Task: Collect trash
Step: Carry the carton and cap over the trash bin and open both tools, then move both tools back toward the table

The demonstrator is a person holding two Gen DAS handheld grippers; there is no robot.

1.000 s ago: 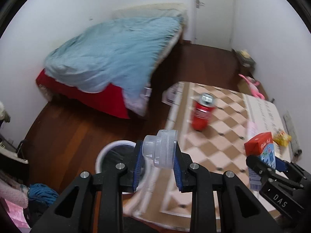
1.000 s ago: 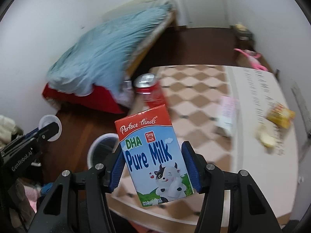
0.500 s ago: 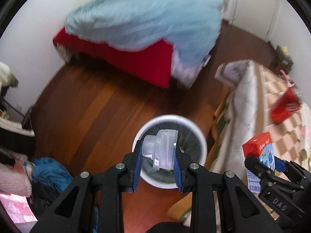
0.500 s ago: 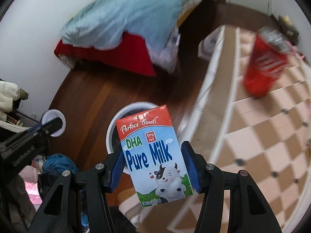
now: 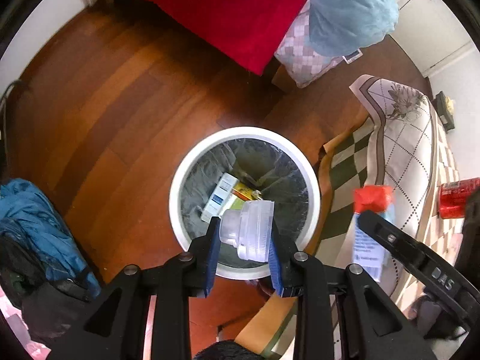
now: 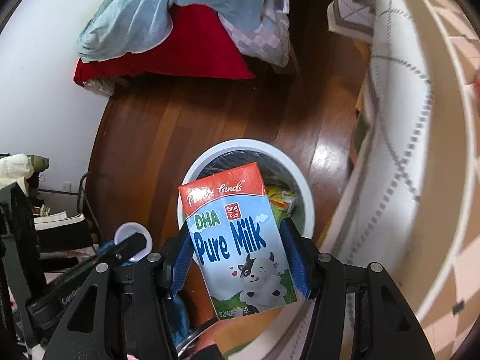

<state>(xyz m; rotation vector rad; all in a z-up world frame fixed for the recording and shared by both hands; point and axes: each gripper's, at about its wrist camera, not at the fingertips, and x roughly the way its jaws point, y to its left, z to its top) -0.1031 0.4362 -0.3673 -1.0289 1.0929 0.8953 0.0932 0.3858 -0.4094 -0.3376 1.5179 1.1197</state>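
Your left gripper squeezes a clear plastic cup and your right gripper squeezes a blue-and-red milk carton, both above the round white bin.

Two grippers are in view: the left gripper clamps one clear plastic cup, and the right gripper clamps one milk carton. One white bin stands on the wood floor, near the corner of the one table. Inside the bin lie two pieces of trash: one white and blue box and one yellow packet, touching each other. One red can stands on the table near its edge. One bed carries one blue blanket.
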